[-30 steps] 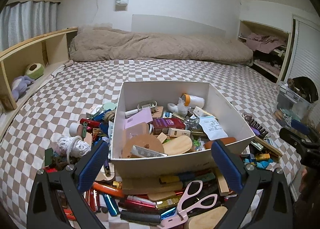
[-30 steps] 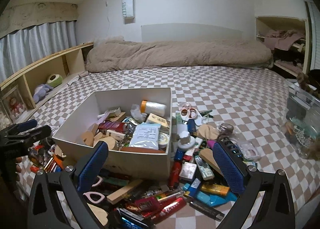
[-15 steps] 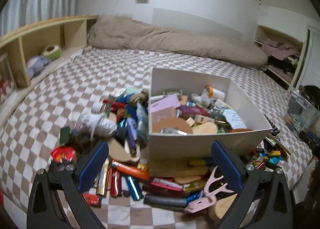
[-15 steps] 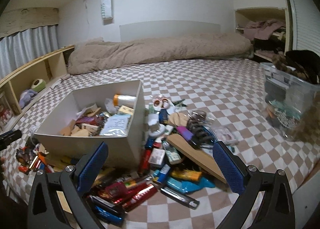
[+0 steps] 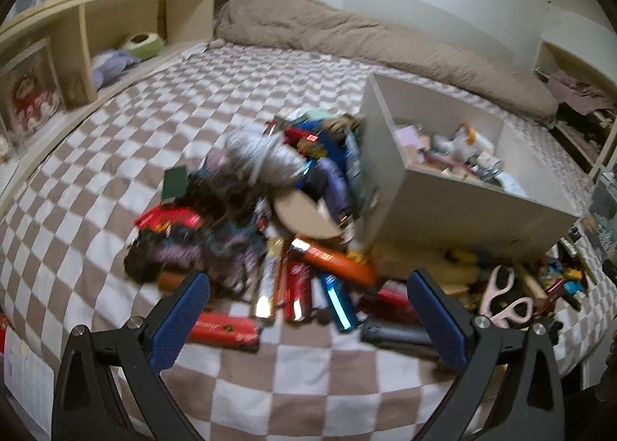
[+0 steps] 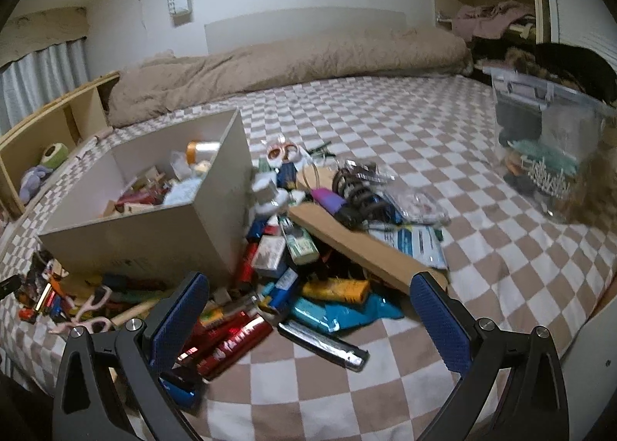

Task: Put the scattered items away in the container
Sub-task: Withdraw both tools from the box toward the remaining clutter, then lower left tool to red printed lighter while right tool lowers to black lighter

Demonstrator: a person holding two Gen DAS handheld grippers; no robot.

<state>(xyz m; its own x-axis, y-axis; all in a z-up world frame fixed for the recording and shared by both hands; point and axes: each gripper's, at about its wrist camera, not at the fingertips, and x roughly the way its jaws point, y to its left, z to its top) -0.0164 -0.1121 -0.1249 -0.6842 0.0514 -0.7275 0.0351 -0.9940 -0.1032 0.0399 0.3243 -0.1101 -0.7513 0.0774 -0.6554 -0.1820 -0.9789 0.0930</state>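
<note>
At two o'clock in the left wrist view, the white box [image 5: 455,202] sits part-filled on the checked bedspread [image 5: 154,132]; clutter [image 5: 270,248] heaped at nine and six remains. Left gripper [image 5: 308,319] and right gripper [image 6: 308,319] gape empty.

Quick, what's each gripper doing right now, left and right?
Left gripper: jaws open, holding nothing.
Right gripper: jaws open, holding nothing.

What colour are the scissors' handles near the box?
Pale pink scissors, clearest in the left wrist view.
</note>
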